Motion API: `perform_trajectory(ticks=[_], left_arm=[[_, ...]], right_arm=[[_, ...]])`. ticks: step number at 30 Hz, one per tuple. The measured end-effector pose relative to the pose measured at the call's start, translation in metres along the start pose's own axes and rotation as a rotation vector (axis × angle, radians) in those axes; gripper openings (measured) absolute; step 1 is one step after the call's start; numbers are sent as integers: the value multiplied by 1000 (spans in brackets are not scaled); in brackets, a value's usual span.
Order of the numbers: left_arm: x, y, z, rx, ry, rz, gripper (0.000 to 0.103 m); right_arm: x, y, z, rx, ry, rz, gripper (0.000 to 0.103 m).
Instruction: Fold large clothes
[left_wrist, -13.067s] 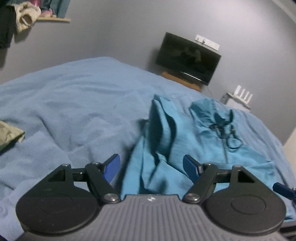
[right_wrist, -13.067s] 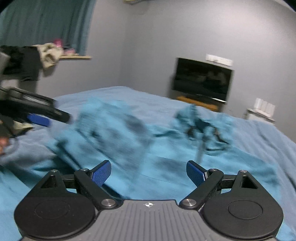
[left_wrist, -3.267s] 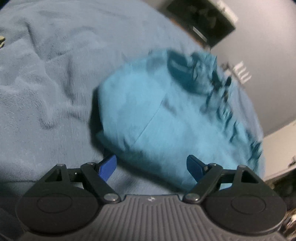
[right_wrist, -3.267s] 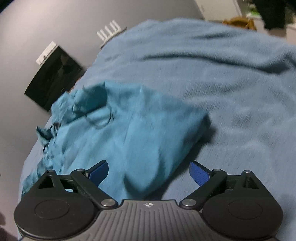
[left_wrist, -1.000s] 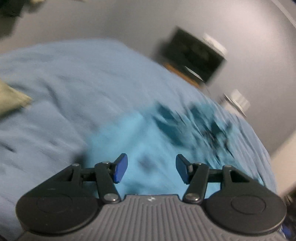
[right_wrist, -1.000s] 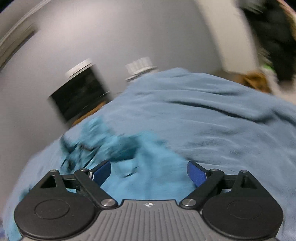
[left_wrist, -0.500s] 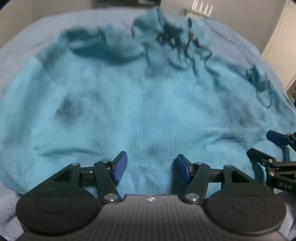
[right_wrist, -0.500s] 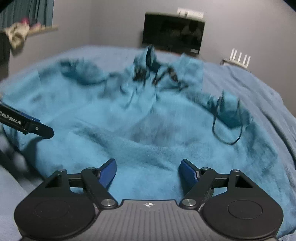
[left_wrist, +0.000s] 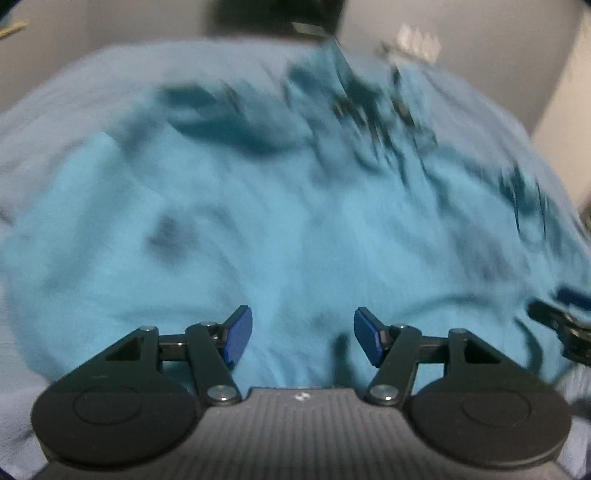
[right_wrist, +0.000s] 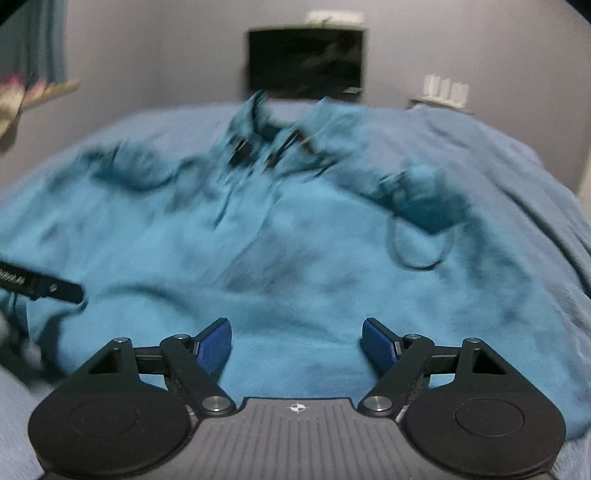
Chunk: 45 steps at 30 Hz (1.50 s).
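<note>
A teal hoodie (left_wrist: 280, 206) lies spread on the bed, its hood and dark drawstrings (left_wrist: 373, 110) at the far end; the view is motion-blurred. My left gripper (left_wrist: 303, 338) is open and empty, just above the hoodie's near hem. In the right wrist view the same hoodie (right_wrist: 280, 236) fills the middle, with a drawstring loop (right_wrist: 417, 243) at its right. My right gripper (right_wrist: 295, 345) is open and empty over the near hem. Each gripper shows at the edge of the other's view: the right one (left_wrist: 561, 325) and the left one (right_wrist: 40, 288).
The hoodie rests on a blue-grey blanket (right_wrist: 498, 166) covering the bed. A dark TV (right_wrist: 306, 62) stands against the far wall, with a white router (right_wrist: 445, 90) to its right. A shelf with clothes (right_wrist: 22, 96) is at the left.
Both grippers have pulled back slightly from the hoodie and stay open. Both views are more blurred than half a second ago.
</note>
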<state>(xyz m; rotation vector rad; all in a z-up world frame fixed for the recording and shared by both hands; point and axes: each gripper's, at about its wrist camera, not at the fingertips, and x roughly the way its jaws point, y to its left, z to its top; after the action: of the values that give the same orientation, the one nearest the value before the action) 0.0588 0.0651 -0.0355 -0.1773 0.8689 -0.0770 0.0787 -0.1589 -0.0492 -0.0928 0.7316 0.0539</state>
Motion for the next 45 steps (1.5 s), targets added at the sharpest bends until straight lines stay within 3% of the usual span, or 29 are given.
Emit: perform_trajectory(ticks=[6, 8, 11, 13, 15, 17, 22, 27, 33, 39, 45], left_arm=[[-24, 53, 21, -170, -103, 146, 63], [-20, 71, 24, -214, -71, 171, 63], [7, 83, 24, -233, 55, 201, 64], [11, 77, 26, -213, 55, 225, 65], [4, 66, 30, -171, 21, 241, 65], [-8, 51, 38, -137, -47, 210, 65], [-14, 7, 59, -111, -162, 67, 82], [26, -39, 69, -66, -121, -54, 82], [75, -48, 57, 106, -67, 31, 82], [94, -31, 61, 92, -85, 10, 82], [108, -41, 54, 180, -105, 18, 82]], right_arm=[[-13, -46, 5, 228, -39, -119, 80], [-10, -61, 6, 290, -53, -132, 81], [9, -75, 5, 310, -13, -166, 80], [27, -84, 4, 338, 56, -172, 81], [27, -88, 3, 366, 45, -167, 80], [18, -89, 5, 370, 1, -158, 81], [-3, -82, 16, 354, -135, -102, 85], [1, -72, 45, 296, -174, -46, 85], [40, -72, 86, 263, -140, 37, 78], [106, -72, 151, 251, -152, 84, 76], [188, -80, 216, 236, -195, 78, 73]])
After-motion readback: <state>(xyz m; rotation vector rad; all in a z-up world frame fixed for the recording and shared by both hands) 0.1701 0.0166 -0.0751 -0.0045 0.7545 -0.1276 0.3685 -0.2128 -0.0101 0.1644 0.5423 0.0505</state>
